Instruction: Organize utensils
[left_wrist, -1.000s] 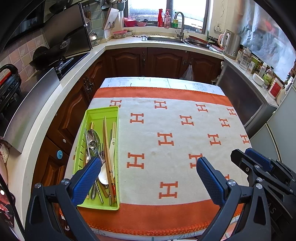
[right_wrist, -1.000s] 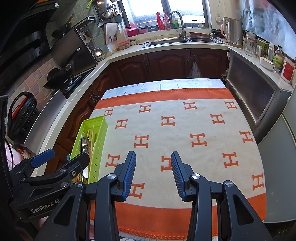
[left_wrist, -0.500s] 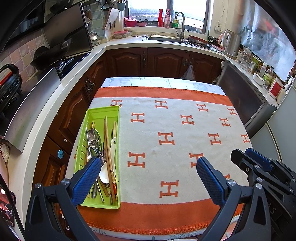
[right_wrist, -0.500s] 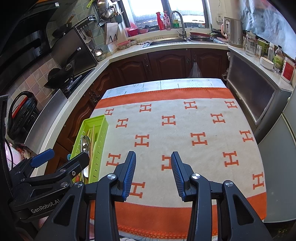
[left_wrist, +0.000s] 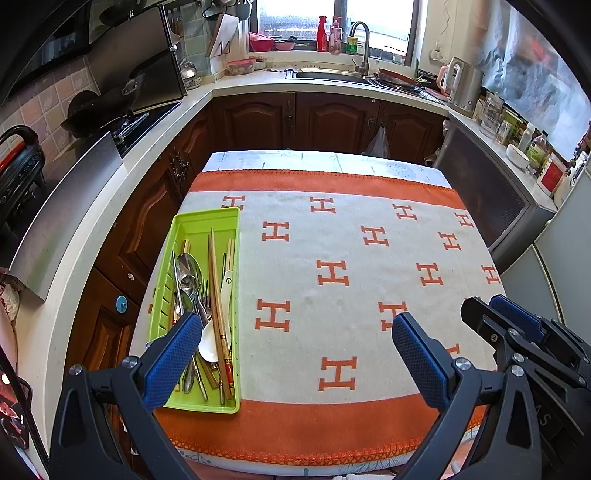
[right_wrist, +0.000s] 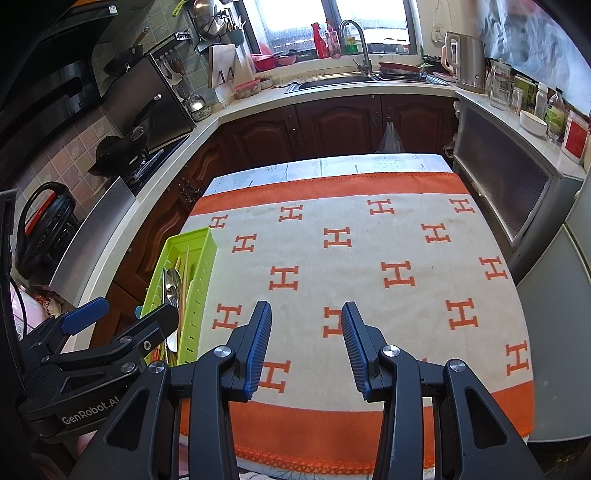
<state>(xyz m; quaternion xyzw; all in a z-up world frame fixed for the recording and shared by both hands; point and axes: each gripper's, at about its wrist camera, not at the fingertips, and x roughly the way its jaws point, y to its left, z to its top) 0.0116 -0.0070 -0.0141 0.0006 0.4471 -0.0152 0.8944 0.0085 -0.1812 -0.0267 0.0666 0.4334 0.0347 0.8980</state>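
All the utensils in sight lie together in the green tray (left_wrist: 201, 229) at the left edge of the table (left_wrist: 332, 162): spoons (left_wrist: 186, 269), forks (left_wrist: 203, 299), chopsticks (left_wrist: 218, 295) and a white spoon (left_wrist: 210, 343), heaped lengthwise and overlapping. None lie loose on the blanket (left_wrist: 351, 258), so gathering looks done, though sorting within the tray, if wanted, is not. The left gripper (left_wrist: 295, 354) hangs above the near edge with its jaws wide apart and nothing between them; the right gripper (right_wrist: 306, 339) is beside it, jaws parted less and also empty. The left finger (left_wrist: 170, 358) covers the tray's near corner, and from the right view the tray wall hides most of the pile, so I cannot count pieces or see any dividers
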